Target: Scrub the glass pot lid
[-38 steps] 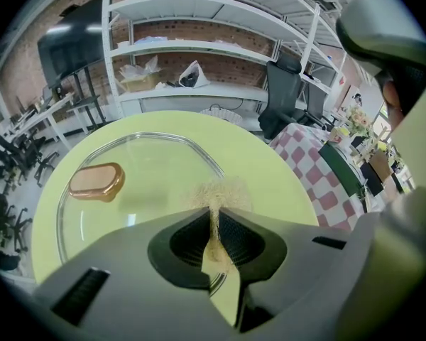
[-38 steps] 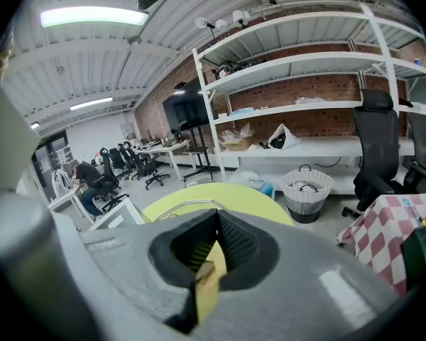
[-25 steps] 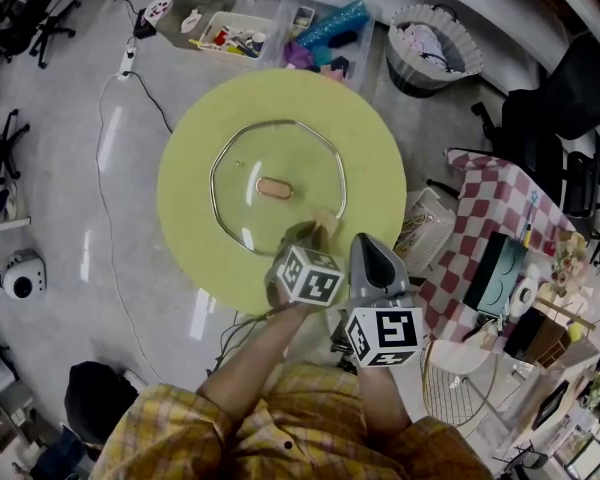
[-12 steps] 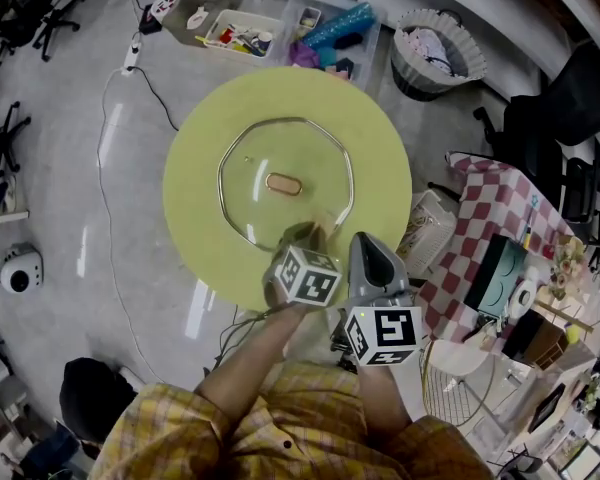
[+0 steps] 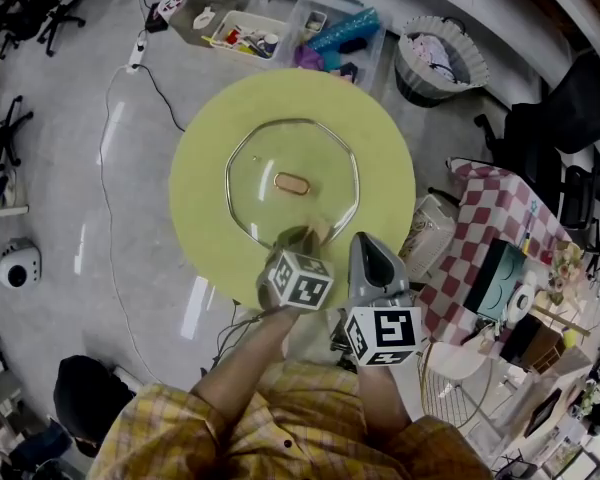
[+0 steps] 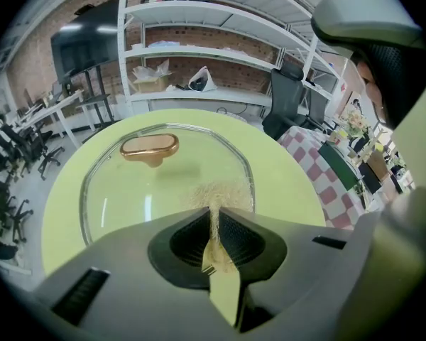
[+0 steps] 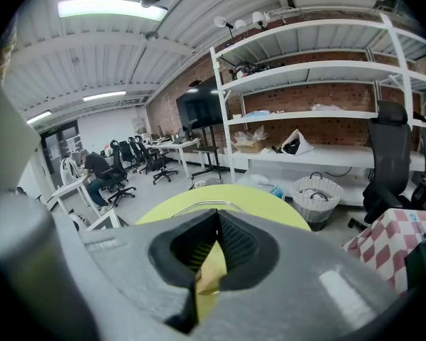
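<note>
Here, in the head view, a round yellow-green table [image 5: 380, 138] fills the centre of the frame. The glass pot lid [image 5: 265, 158] lies flat on it, near the table's middle, with a bronze-coloured knob [image 5: 292, 182] at its centre. I hold the left gripper [image 5: 302, 240] at the lower edge of the lid, just below centre frame. In the left gripper view its jaws are clamped on a tan, fibrous scrubber [image 6: 216, 194], whose frayed end sits against the glass just inside the lid's near rim. The right gripper [image 5: 368, 248] is just beside it, to the right, over the table's lower right edge. Its own view shows the jaws closed together with nothing between them. Plastic bins [image 5: 242, 36] and a round basket [image 5: 437, 53] stand on the floor along the top of the frame. A red-checked cloth [image 5: 500, 238] lies at the right.
</note>
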Motion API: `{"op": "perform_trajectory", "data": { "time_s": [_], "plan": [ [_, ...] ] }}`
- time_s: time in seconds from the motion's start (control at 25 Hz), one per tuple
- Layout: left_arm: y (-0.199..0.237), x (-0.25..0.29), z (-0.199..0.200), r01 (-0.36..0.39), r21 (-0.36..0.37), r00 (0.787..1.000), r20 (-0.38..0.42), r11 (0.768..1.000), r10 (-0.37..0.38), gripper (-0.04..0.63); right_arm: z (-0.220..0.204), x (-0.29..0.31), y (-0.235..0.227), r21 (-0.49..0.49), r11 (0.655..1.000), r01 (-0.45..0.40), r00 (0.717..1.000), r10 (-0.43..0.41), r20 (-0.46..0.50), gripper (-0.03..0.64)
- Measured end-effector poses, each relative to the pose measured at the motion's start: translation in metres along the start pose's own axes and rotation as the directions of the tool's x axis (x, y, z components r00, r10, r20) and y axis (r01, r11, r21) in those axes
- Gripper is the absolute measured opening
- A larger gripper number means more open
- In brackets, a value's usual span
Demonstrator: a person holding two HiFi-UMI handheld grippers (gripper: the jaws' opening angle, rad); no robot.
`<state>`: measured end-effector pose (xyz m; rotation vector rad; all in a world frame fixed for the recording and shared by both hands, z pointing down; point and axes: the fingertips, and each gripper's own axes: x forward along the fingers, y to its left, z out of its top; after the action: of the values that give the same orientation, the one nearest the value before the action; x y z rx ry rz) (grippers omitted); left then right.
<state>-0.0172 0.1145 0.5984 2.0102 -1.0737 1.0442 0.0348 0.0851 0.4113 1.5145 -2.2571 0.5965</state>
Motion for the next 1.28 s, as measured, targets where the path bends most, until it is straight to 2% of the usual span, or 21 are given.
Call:
{"op": "perform_trajectory", "data": {
  "time_s": [0.8, 1.28],
  "plan": [
    [0.038, -0.023, -0.026, -0.031, -0.035, 1.0, -0.007, 0.999, 0.03, 0.029, 0.018, 0.001, 0.043, -0.047, 0.997, -0.063, 0.998, 0.064, 0.006, -0.003],
    [0.068, -0.037, -0.039, -0.064, -0.066, 0.998, 0.003, 0.996, 0.064, 0.029, 0.027, 0.0, 0.055, -0.065, 0.995, -0.073, 0.997, 0.074, 0.012, -0.003]
  ]
}}
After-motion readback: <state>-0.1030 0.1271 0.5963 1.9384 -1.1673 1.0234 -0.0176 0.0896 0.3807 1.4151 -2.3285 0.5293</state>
